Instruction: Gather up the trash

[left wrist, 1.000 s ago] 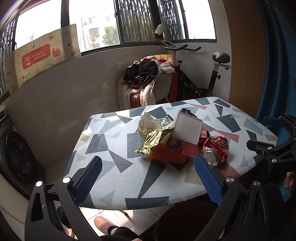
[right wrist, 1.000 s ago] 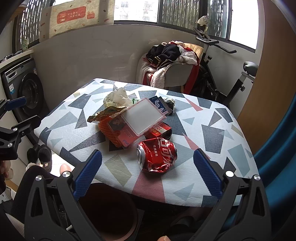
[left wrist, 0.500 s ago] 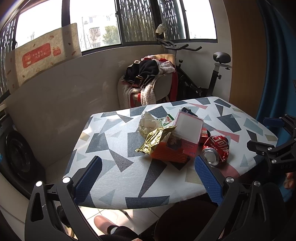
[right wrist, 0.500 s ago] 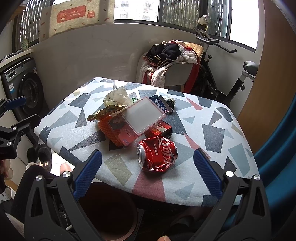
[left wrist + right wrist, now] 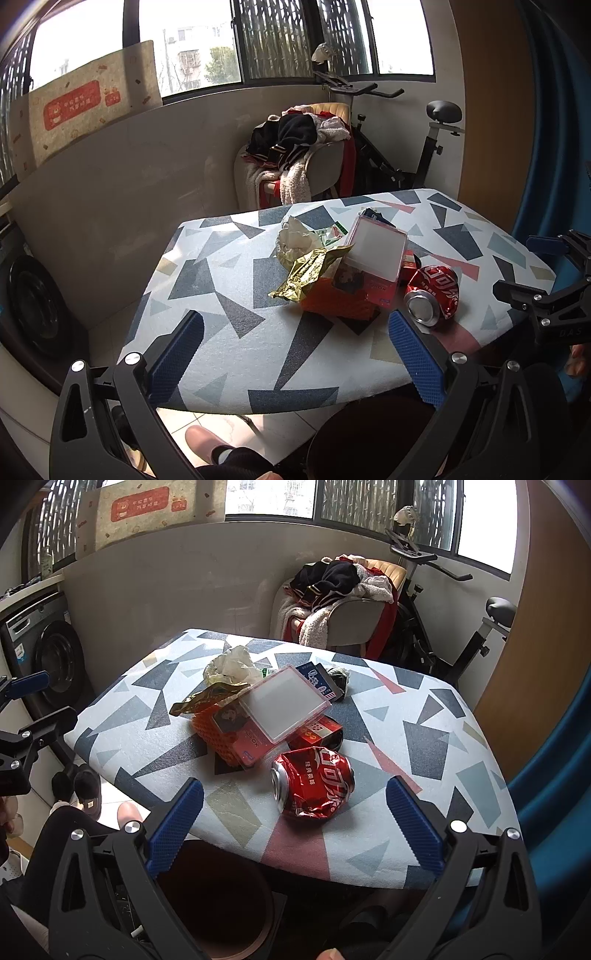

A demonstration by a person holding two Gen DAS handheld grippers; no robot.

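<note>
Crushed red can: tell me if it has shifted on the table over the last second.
No. The crushed red can lies by the same pink triangle on the table, just in front of the red box.

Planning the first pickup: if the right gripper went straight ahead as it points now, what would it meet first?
Most likely the crushed red can: it lies on the table centred ahead of the open right gripper, nearer than the rest of the pile. Depth is uncertain.

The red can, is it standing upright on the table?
No, the can lies crushed on its side on the table, its open top facing left in the right wrist view.
</note>
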